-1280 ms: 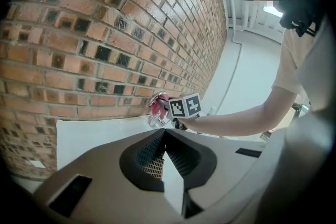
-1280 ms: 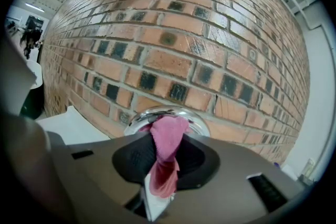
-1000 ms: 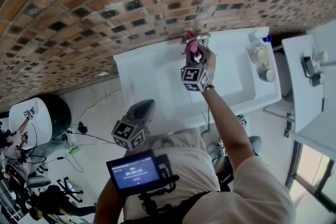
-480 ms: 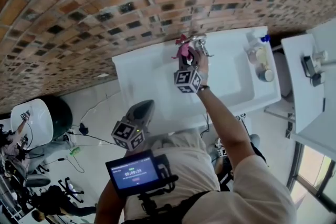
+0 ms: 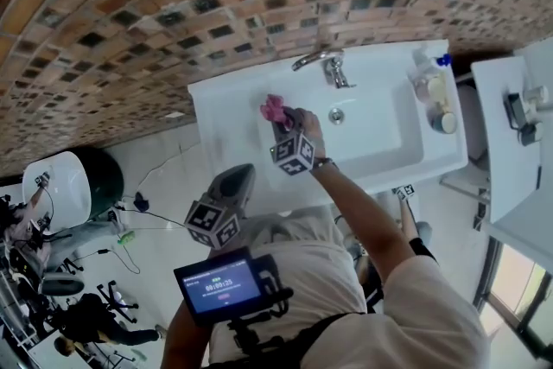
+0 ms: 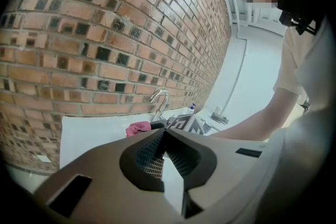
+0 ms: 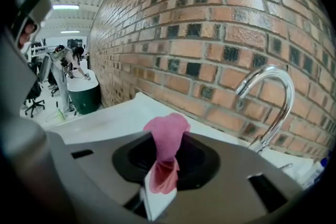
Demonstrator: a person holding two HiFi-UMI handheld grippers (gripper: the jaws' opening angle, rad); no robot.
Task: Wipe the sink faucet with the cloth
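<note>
Head view: a white rectangular ceramic sink stands against a red-brown brick wall. A curved chrome faucet rises from the sink's back edge. The right gripper, carried at the end of the person's outstretched arm, hangs over the left part of the sink. A crumpled pink cloth sticks out of its tip. The cloth is clear of the faucet, to its left and nearer the person. The left gripper is held low in front of the person's body, by the sink's near edge and well apart from the cloth. A clear bottle with a blue cap stands on the sink's right end.

Left gripper view: the two grey jaws meet at their tips with nothing between them. Past them lie the white sink top, the pink cloth, the right gripper's marker cube and the faucet in front of the brick wall.

Right gripper view: the jaws are clamped on the pink cloth, which stands up between them in a bunched fold. The chrome faucet arches at the right, apart from the cloth. The white sink top runs along the brick wall behind.
</note>
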